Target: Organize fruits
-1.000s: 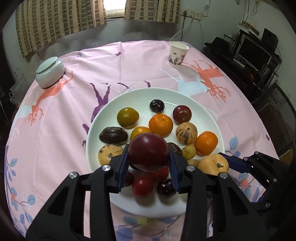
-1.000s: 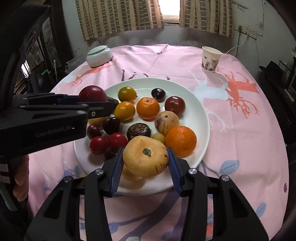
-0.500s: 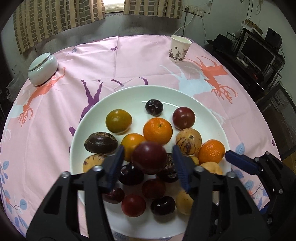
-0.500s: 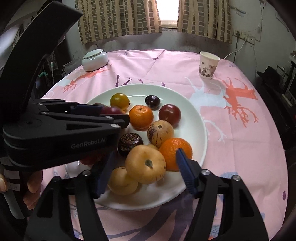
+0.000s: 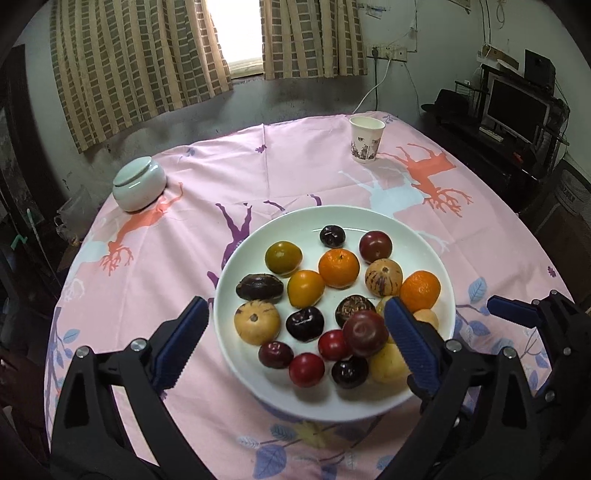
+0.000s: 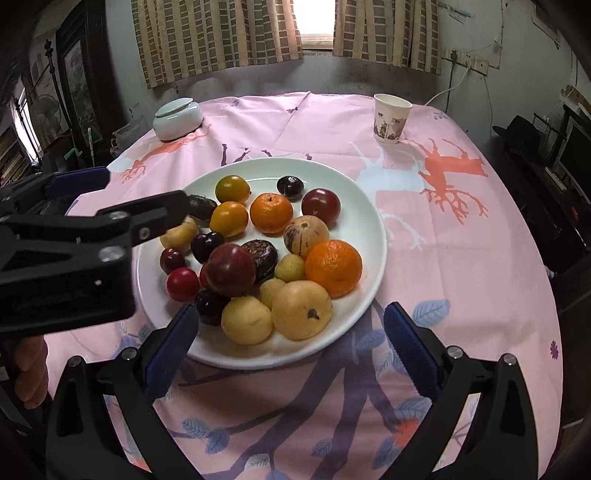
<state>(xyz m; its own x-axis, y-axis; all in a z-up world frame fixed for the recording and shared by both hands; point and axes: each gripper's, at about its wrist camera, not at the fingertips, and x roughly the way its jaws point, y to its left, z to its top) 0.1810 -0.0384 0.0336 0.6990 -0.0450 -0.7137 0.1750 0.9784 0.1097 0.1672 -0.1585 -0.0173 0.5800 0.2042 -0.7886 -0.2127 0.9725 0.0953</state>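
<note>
Table [image 5: 177, 266] count:
- Plate [image 5: 291, 232]: one, holds all the fruit.
- Tangerines [image 5: 338, 268]: two.
- Dark red and purple plums [image 5: 375, 246], large and small: eight.
- Pale yellow fruits [image 6: 301, 309]: six, one with purple stripes.
- Smooth yellow-orange fruits [image 5: 306, 288]: two, one greenish.
- Brown wrinkled fruits [image 5: 259, 287]: two.
- Fruit total: twenty.
- Paper cup [image 5: 366, 139]: one, far right edge.
- Lidded jar [image 5: 139, 183]: one, far left edge.

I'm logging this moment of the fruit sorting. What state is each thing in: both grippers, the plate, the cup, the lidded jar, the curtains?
left gripper: jaws opening, nothing between the pads
right gripper: jaws opening, nothing gripped
big red plum: released, resting atop other fruit
large yellow fruit: released, on the plate
plate: full of fruit
paper cup: upright
white jar: lid on
curtains: parted
</note>
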